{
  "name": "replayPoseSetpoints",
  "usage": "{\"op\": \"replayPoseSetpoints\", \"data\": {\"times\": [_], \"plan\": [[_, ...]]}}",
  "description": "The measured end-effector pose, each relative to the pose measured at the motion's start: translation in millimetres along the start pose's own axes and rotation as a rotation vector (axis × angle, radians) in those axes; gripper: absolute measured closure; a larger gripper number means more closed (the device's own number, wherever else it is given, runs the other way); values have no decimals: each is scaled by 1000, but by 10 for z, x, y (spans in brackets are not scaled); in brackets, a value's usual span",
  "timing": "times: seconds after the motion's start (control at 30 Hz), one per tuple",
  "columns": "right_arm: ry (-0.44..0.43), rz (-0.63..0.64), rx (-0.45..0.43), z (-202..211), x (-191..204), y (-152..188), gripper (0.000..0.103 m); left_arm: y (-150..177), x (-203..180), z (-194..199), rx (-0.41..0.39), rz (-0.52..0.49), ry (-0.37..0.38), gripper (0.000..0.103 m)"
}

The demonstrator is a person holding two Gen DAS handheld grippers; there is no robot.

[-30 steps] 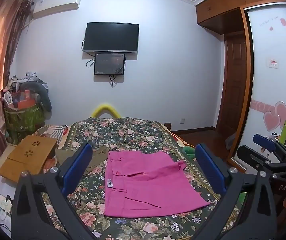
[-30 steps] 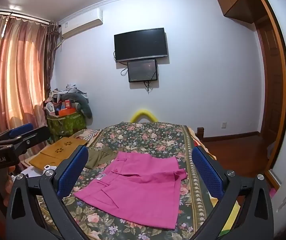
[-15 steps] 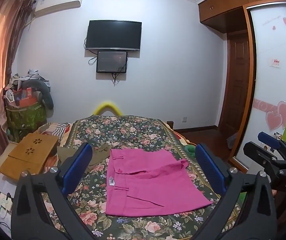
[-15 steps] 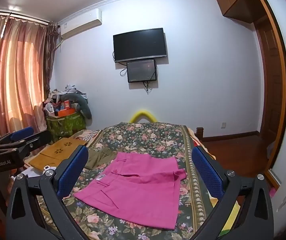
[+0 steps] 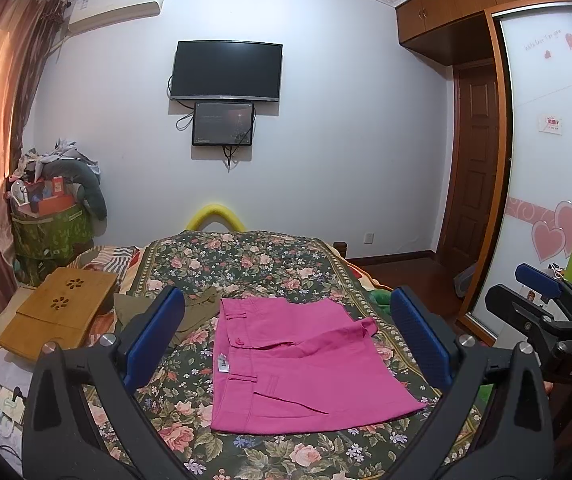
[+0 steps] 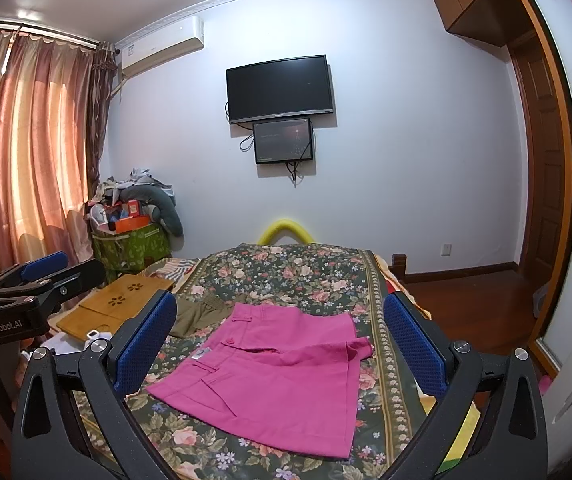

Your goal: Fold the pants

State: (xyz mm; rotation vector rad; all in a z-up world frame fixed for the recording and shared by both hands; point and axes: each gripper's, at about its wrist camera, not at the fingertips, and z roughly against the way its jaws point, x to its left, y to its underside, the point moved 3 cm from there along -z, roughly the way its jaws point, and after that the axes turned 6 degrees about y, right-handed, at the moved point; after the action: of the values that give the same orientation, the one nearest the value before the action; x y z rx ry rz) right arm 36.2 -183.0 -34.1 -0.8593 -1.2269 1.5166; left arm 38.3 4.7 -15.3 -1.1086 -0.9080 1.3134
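Observation:
The pink pants (image 5: 298,364) lie folded into a flat rectangle on the floral bedspread (image 5: 246,256), waistband to the left with a white tag. They also show in the right wrist view (image 6: 274,372). My left gripper (image 5: 286,344) is open and empty, held above and in front of the pants. My right gripper (image 6: 280,344) is open and empty too, likewise held off the bed. Each gripper shows at the edge of the other's view: the right one (image 5: 542,300) and the left one (image 6: 34,280).
An olive garment (image 5: 190,312) lies on the bed left of the pants. A wooden lap tray (image 5: 58,312) sits at the bed's left edge. A green bag piled with clutter (image 5: 50,224) stands by the curtain. A wardrobe (image 5: 550,184) and door are at the right.
Both grippers have shifted slightly; the views drift a little. The pants have not moved and both jaws stay open.

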Motion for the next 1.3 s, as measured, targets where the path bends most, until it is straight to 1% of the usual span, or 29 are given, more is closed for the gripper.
{"op": "replayPoseSetpoints", "data": {"times": [1.3], "plan": [[3,2,-2,-3,-36,-23,0,-4,-18,4,-7,-9,-11,0]]}}
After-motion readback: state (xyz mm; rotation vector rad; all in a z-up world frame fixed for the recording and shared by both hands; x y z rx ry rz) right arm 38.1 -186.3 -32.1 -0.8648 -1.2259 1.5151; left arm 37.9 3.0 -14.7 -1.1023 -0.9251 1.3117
